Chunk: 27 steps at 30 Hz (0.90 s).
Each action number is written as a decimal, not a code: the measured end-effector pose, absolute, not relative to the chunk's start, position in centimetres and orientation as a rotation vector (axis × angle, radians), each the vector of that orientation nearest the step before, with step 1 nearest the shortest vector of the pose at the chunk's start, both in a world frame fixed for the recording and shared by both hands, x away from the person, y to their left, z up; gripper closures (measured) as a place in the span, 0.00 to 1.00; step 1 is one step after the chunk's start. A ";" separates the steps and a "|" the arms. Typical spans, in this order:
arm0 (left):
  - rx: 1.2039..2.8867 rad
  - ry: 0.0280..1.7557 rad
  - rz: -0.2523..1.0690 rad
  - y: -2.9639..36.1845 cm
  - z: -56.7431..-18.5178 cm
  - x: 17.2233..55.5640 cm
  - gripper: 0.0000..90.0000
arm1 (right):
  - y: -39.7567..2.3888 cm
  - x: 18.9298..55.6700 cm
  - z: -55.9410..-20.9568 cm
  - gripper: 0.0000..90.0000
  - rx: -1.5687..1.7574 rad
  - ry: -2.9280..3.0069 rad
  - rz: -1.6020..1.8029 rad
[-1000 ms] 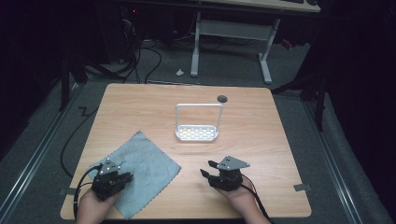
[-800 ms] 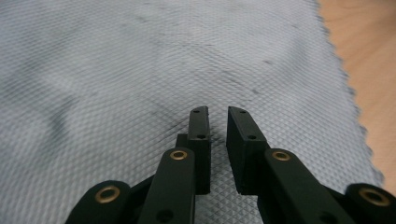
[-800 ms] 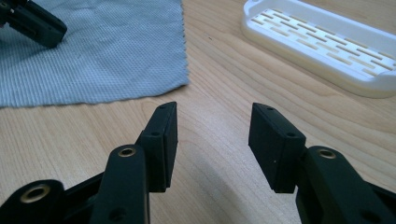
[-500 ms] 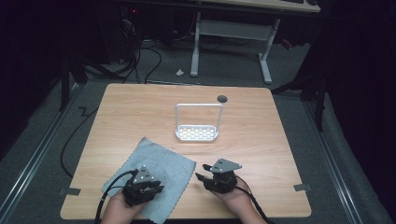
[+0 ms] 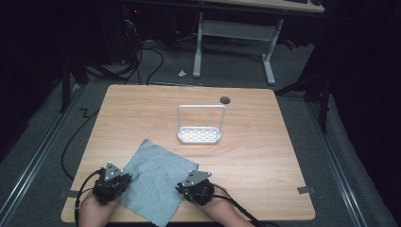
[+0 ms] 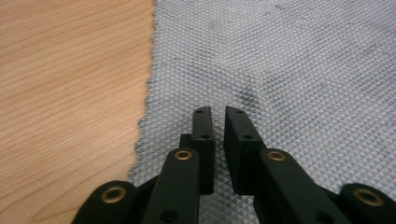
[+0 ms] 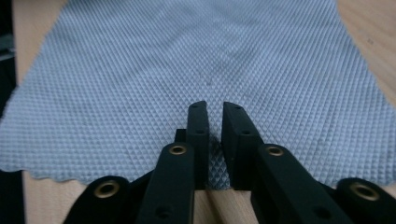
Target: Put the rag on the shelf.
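Wooden table (image 5: 265, 156) seen from above, dark floor around it. Grey cloth (image 5: 156, 182) lies flat near front edge, turned diamond-wise, lower corner at table edge. Left gripper (image 5: 124, 178) at cloth's left corner, right gripper (image 5: 181, 188) at its right corner, a hand behind each. Jaw gap unreadable from here. White rack (image 5: 200, 135) with upright frame stands mid-table, well apart from cloth. Small dark hole (image 5: 225, 100) near far edge.

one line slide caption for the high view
Two hand-held grippers rest at opposite edges of a grey cloth on a wooden table.
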<state>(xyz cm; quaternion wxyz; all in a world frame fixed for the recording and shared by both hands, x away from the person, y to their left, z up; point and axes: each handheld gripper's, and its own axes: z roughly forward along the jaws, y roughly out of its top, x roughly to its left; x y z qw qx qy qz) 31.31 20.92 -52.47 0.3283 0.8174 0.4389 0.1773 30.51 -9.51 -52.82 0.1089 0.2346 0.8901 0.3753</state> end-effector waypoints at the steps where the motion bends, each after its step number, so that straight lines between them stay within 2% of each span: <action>1: 2.140 1.139 0.459 20.7 -52.5 31.2 0.94 | -9.6 30.6 -52.9 0.97 0.689 2.613 1.103; 5: 2.169 1.058 0.395 19.2 -52.4 31.1 0.94 | -10.7 30.8 -52.8 1.00 0.727 2.593 1.076; 10: 2.261 0.881 0.302 15.3 -52.1 31.1 0.93 | -14.2 31.0 -52.7 1.00 0.834 2.528 1.027; 13: 2.292 0.738 0.129 12.9 -52.0 31.0 0.88 | -17.5 30.9 -52.7 1.00 0.950 2.468 1.011; 17: 2.237 0.693 0.153 11.3 -51.3 31.3 0.87 | -21.1 30.9 -52.7 1.00 1.078 2.387 0.996; 22: 2.207 0.779 0.265 11.1 -51.6 32.7 0.85 | -22.9 30.4 -52.3 0.99 1.141 2.298 1.035; 25: 2.243 0.776 0.240 10.9 -52.4 33.0 0.86 | -22.4 30.0 -52.5 1.00 1.123 2.307 1.000; 27: 2.247 0.751 0.167 11.1 -52.4 33.0 0.85 | -22.3 30.0 -52.8 1.00 1.132 2.318 0.970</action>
